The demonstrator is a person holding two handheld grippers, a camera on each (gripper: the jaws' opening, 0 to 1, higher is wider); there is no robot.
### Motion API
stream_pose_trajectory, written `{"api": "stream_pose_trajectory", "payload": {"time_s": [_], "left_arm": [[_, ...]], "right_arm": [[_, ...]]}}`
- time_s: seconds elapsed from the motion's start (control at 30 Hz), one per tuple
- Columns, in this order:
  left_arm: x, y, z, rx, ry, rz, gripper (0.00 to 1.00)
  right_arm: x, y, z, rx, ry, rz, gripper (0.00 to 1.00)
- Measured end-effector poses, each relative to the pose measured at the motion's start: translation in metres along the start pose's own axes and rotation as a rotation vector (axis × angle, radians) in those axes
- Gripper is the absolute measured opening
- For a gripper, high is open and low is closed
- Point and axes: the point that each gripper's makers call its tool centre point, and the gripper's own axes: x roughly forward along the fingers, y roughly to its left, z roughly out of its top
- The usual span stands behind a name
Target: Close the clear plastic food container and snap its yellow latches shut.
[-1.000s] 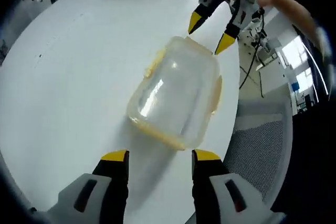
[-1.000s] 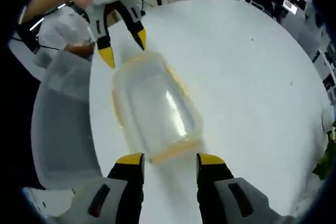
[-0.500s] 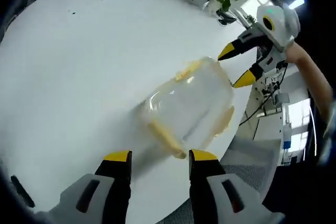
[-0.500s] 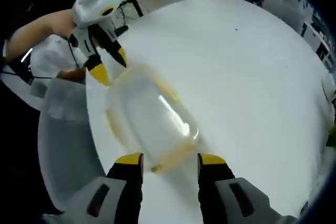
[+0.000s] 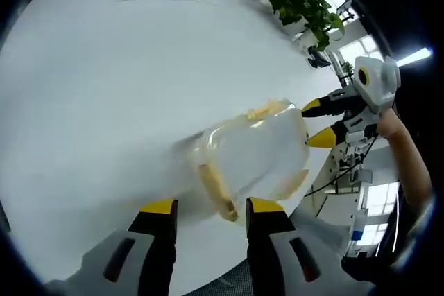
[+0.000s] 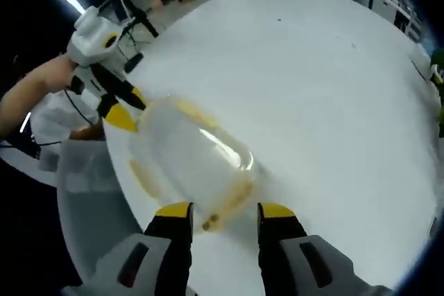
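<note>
While the clear container (image 5: pixel 250 161) sits near the edge of the white tabletop (image 5: pixel 104 67), the person brings a gripper to each short end of it. The left gripper (image 5: pixel 206 207) has its fingers apart, straddling the yellow latch (image 5: pixel 214 186) at the near end. The right gripper (image 6: pixel 216 210) likewise has its fingers apart at the opposite end. The lid seems to be on already, though blur makes it hard to be sure the latches are unsnapped. I'd judge the latching step is in hand: next, each gripper needs to press its end latch down against the wall until it clicks. A potted plant (image 5: pixel 300 1) stands far off.
</note>
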Motion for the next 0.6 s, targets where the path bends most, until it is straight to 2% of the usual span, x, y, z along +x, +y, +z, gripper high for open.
{"api": "stream_pose_trajectory", "payload": {"time_s": [0.2,0.37,0.6], "left_arm": [[0.0038,-0.0040,0.0021,-0.025,-0.015,-0.015,0.39],[0.0057,-0.0054,0.0049,-0.028,-0.024,-0.020,0.39],[0.0080,-0.0082,0.0048,-0.042,-0.032,-0.045,0.37]], "right_arm": [[-0.0008,0.0002,0.0045,0.049,-0.040,0.004,0.32],[0.0031,-0.0035,0.0045,0.057,-0.039,0.003,0.32],[0.0054,0.0012,0.0045,0.110,-0.057,0.034,0.31]]}}
